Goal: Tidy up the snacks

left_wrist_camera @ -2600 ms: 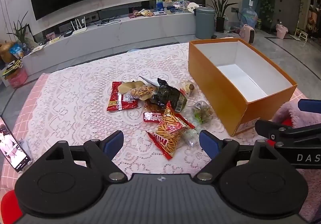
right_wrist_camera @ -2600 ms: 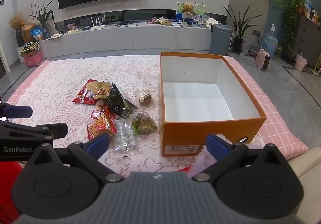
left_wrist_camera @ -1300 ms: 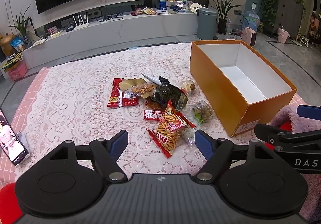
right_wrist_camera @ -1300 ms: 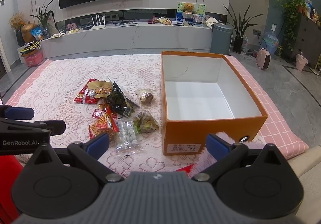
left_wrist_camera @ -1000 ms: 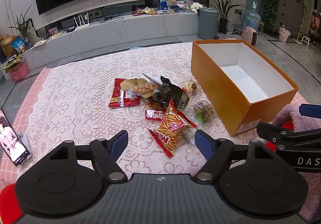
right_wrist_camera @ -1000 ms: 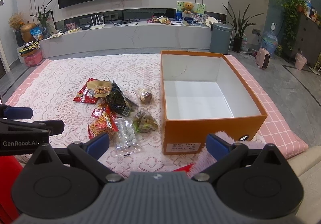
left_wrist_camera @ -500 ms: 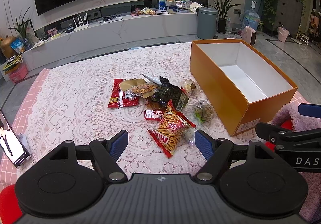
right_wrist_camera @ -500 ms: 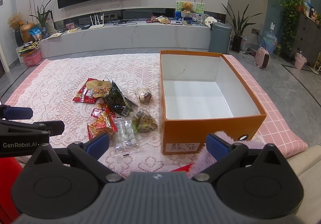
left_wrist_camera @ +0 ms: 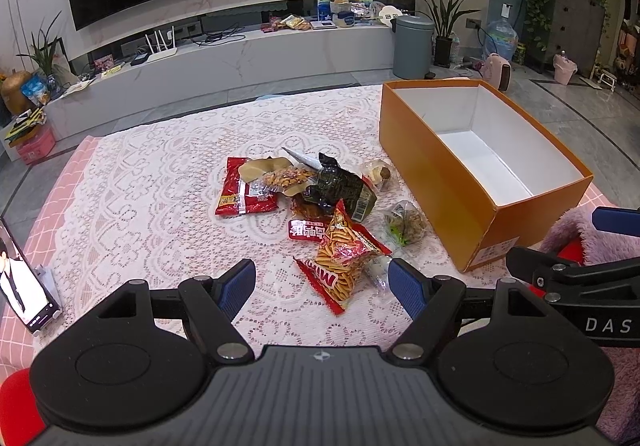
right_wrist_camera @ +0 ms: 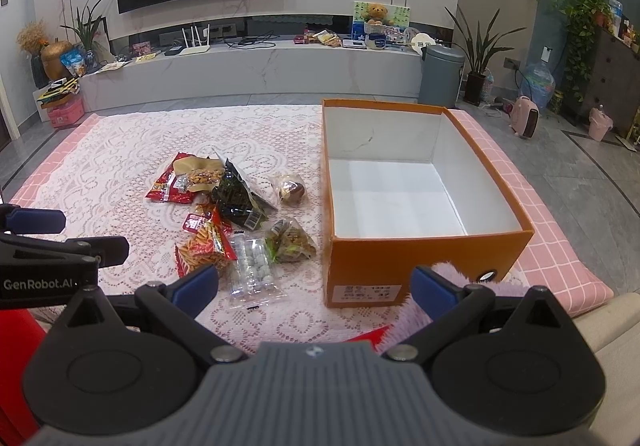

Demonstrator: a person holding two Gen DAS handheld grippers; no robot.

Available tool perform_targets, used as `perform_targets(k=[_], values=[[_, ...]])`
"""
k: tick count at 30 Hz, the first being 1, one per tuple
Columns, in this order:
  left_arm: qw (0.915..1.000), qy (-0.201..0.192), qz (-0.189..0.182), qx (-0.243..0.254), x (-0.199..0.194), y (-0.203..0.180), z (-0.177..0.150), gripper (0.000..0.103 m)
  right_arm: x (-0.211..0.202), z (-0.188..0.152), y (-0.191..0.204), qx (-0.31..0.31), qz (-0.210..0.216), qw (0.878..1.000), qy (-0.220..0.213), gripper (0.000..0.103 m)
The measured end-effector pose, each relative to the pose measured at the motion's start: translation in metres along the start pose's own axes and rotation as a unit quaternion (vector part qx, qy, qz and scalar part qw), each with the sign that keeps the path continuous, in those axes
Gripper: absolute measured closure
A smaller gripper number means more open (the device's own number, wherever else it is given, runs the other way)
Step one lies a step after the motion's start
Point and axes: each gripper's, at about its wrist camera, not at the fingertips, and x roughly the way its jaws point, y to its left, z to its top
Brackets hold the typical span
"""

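Observation:
A pile of snack packets lies on the lace tablecloth: a red packet [left_wrist_camera: 244,194], a dark green packet [left_wrist_camera: 340,186], an orange stick-snack bag [left_wrist_camera: 344,254], a clear bag of white candies [right_wrist_camera: 253,270] and a round brown snack [right_wrist_camera: 292,188]. An empty orange box [left_wrist_camera: 460,182] stands to their right; it also shows in the right wrist view [right_wrist_camera: 400,278]. My left gripper [left_wrist_camera: 322,282] is open and empty, just short of the orange stick-snack bag. My right gripper [right_wrist_camera: 316,282] is open and empty, near the box's front left corner.
A phone [left_wrist_camera: 24,290] stands propped at the table's left edge. A fluffy pink thing [left_wrist_camera: 580,230] lies at the near right by the box. Beyond the table are a long TV bench [right_wrist_camera: 248,66] and a grey bin [right_wrist_camera: 440,74].
Over the earlier frames my left gripper's jaws narrowed a little and stayed open. Both views drifted only slightly. The snacks and box have not moved.

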Motion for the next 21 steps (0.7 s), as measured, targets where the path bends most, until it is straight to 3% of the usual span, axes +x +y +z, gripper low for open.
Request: perform_targets(k=[19,21], values=[[1.0000,0.001,-0.004,0.000,0.0004,0.0004,0.0004,0.014,0.0013,0.0019,0.0025,-0.002,0.001,1.000,0.002,0.003],[1.0000,0.002,-0.007,-0.001,0.0011,0.0028,0.0013,0.018,0.0030,0.0020,0.0020,0.002,0.004,1.000,0.002,0.003]])
